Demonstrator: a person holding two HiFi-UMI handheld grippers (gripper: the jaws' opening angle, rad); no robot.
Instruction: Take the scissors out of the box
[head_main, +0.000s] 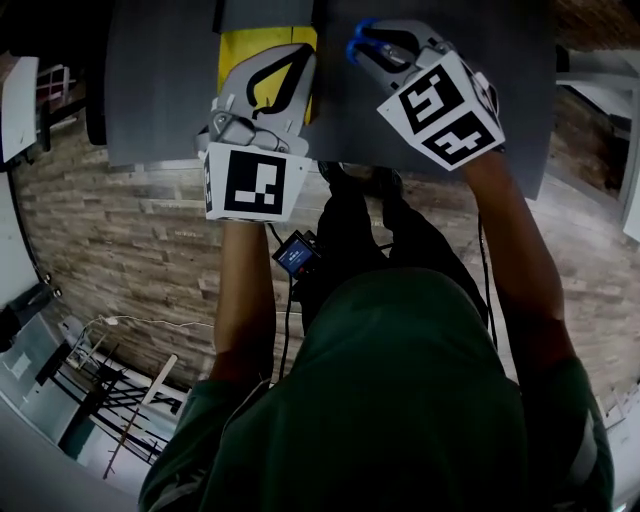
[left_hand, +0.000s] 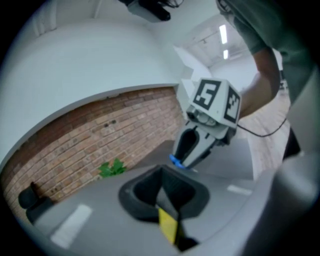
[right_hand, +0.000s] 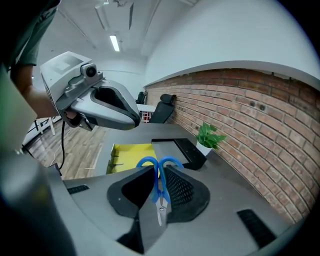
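The left tool (head_main: 298, 62) hangs over the near side of the yellow box (right_hand: 129, 154). It is clenched on a yellow flap (left_hand: 167, 226), which seems to be part of that box. The box lies open on the grey table (right_hand: 240, 170) and looks empty where its floor shows.

To the right, the scissors (right_hand: 159, 192) are already out of the box and off the table. The right tool (head_main: 368, 45) grasps them between handles and pivot, with the blue loops past the tips and the blades pointing back toward the tool's body. A potted plant (right_hand: 210, 136) stands further right, by the brick wall.

The main risk is probably the scissors turning or sliding in that narrow hold, since little metal sits between the pads. A quick swing or a bump against the other tool could drop them. If the left tool pulls up, the light box may tilt or the flap may tear. The blades face the person, so a slip would send the points that way.
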